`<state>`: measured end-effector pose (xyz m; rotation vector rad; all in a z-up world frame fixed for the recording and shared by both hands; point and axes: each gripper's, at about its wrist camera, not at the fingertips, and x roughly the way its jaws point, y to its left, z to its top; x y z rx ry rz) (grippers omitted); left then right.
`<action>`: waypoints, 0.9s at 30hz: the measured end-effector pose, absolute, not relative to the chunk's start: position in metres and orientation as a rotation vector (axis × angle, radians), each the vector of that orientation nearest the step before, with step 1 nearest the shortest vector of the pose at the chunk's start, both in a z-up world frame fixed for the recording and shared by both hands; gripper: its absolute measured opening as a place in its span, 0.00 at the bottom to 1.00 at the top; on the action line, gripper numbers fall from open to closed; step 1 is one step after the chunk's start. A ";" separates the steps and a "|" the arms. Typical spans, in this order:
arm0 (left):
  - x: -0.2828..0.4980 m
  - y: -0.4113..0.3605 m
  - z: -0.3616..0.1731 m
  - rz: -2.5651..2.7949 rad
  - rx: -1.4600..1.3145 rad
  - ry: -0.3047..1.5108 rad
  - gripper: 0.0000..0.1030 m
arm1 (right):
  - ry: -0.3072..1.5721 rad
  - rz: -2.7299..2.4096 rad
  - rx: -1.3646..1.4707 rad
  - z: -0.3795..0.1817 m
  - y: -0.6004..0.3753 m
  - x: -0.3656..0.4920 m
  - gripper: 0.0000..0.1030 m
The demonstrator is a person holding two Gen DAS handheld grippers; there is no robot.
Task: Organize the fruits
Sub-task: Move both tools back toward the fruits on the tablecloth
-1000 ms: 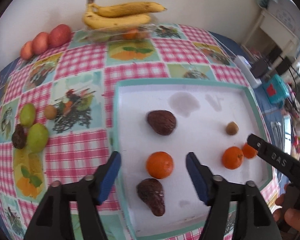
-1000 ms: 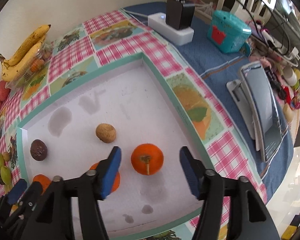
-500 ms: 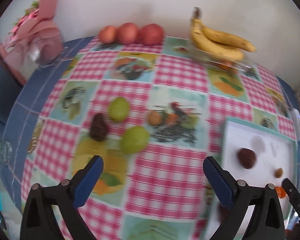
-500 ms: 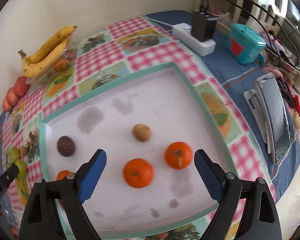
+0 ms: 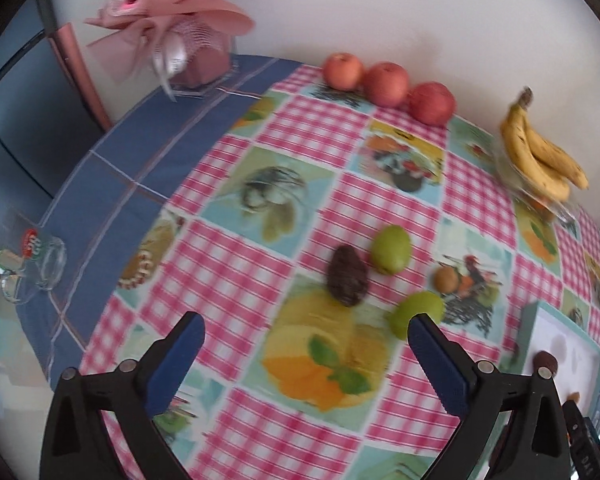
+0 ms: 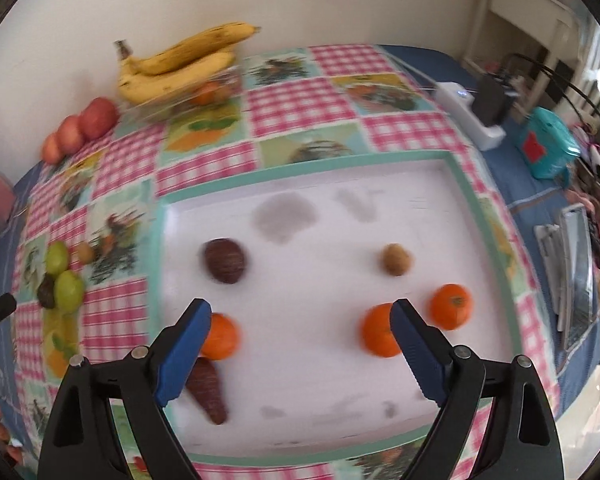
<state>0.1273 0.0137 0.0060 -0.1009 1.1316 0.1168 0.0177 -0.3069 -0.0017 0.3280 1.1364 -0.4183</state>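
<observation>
- Left gripper (image 5: 306, 344): jaws spread wide, holding nothing, above the checked tablecloth (image 5: 380, 200).
- Right gripper (image 6: 300, 332): jaws wide apart, empty, over the tray (image 6: 466, 184) near its front edge.
- On the tray: three oranges (image 6: 376, 336), two dark avocados (image 6: 225, 260) and a kiwi (image 6: 396, 259) (edges blurred).
- Left of the tray: dark avocado (image 5: 346, 276), two green fruits (image 5: 391, 249), small kiwi (image 5: 446, 278).
- Far edge of the table: three apples (image 5: 386, 84), bananas (image 5: 540, 156).

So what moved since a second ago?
The left gripper swung away from the tray toward the loose avocado and pears, its fingers opening wider. The right gripper pulled back above the tray, fingers also wider. No fruit moved; nothing was grabbed.
</observation>
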 end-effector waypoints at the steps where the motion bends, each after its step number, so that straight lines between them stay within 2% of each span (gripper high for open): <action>1: 0.128 0.020 0.007 0.125 -0.108 1.127 1.00 | 1.138 -0.409 0.325 -0.001 -0.302 0.021 0.88; 12: 0.133 0.056 0.018 0.180 -0.150 1.093 1.00 | 1.127 -0.228 0.277 0.004 -0.215 0.056 0.88; 27: 0.165 0.040 0.006 0.095 -0.215 1.128 1.00 | 1.105 -0.158 0.287 0.002 -0.183 0.095 0.88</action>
